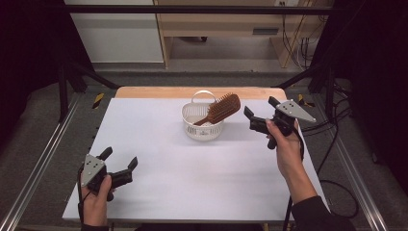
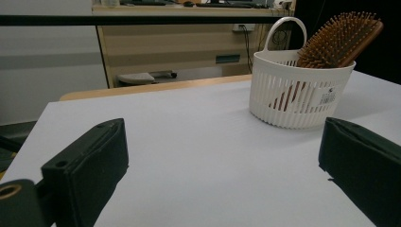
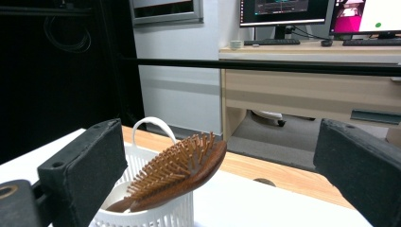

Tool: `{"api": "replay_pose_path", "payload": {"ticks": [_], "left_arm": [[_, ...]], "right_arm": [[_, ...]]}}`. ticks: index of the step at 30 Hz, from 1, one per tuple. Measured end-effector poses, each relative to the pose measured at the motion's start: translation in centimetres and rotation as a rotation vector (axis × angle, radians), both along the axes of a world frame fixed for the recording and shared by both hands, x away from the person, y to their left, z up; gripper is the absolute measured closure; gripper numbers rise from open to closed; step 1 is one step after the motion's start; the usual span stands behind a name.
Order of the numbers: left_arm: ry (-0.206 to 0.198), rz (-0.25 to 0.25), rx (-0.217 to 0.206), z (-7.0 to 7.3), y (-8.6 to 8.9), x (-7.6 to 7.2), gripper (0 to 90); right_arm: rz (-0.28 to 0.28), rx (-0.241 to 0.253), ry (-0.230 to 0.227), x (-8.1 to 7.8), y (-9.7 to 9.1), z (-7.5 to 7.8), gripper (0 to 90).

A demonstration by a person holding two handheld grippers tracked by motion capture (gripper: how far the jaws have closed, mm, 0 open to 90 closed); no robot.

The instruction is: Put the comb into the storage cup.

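Note:
A small white slotted basket (image 1: 202,131) (image 2: 283,101) (image 3: 156,215) with a loop handle stands at the back middle of the white table. A wooden paddle hairbrush (image 1: 222,108) (image 2: 340,40) (image 3: 182,172) leans in it, handle down, its bristled head sticking out over the rim toward the right. My right gripper (image 1: 260,115) hovers just right of the brush head, open, nothing between its jaws. My left gripper (image 1: 119,161) rests low at the table's front left, open and empty, far from the basket.
The white table top (image 1: 192,163) has a wooden strip (image 1: 159,92) along its far edge. Black frame bars (image 1: 192,8) cross overhead and at the sides. A desk with monitors (image 3: 283,12) stands beyond the table.

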State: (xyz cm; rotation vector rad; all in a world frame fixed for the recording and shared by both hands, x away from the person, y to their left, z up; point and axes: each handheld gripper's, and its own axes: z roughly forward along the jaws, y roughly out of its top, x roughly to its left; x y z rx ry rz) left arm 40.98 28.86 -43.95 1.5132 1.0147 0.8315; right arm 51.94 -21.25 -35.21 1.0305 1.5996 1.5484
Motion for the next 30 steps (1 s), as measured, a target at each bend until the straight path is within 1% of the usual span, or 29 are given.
{"api": "replay_pose_path", "payload": {"ticks": [3, 9, 11, 14, 20, 24, 25, 30], "left_arm": [[0.003, -0.001, 0.004, 0.0, 0.1, -0.2, 1.5], [0.005, 0.000, -0.007, -0.1, 0.3, -0.2, 1.4], [0.004, 0.000, -0.007, 0.0, 0.3, -0.3, 1.5], [0.000, 0.000, -0.007, 0.1, 0.2, -0.5, 1.4], [0.000, -0.015, 0.001, 0.0, 0.0, -0.9, 1.5], [-0.006, -0.014, -0.007, 0.0, 0.3, -1.5, 1.4], [-0.005, -0.013, -0.007, 0.0, 0.3, -1.5, 1.4], [-0.012, -0.017, -0.015, 0.1, 0.5, -1.8, 1.4]], "right_arm": [[0.004, -0.014, -0.001, -0.4, -0.1, 0.0, 3.3], [0.018, -0.041, -0.005, -1.0, -0.3, -0.5, 3.3], [0.030, -0.036, -0.004, -1.3, -0.5, -0.6, 4.0], [0.031, -0.034, -0.001, -1.7, -0.8, -1.0, 4.1], [0.021, -0.029, 0.008, -2.5, -1.6, -1.9, 3.4], [0.014, -0.022, 0.017, -2.8, -2.3, -2.6, 3.3], [0.013, -0.023, 0.013, -2.8, -2.4, -2.8, 3.2], [-0.006, -0.012, 0.029, -3.2, -3.3, -3.7, 3.3]]}}
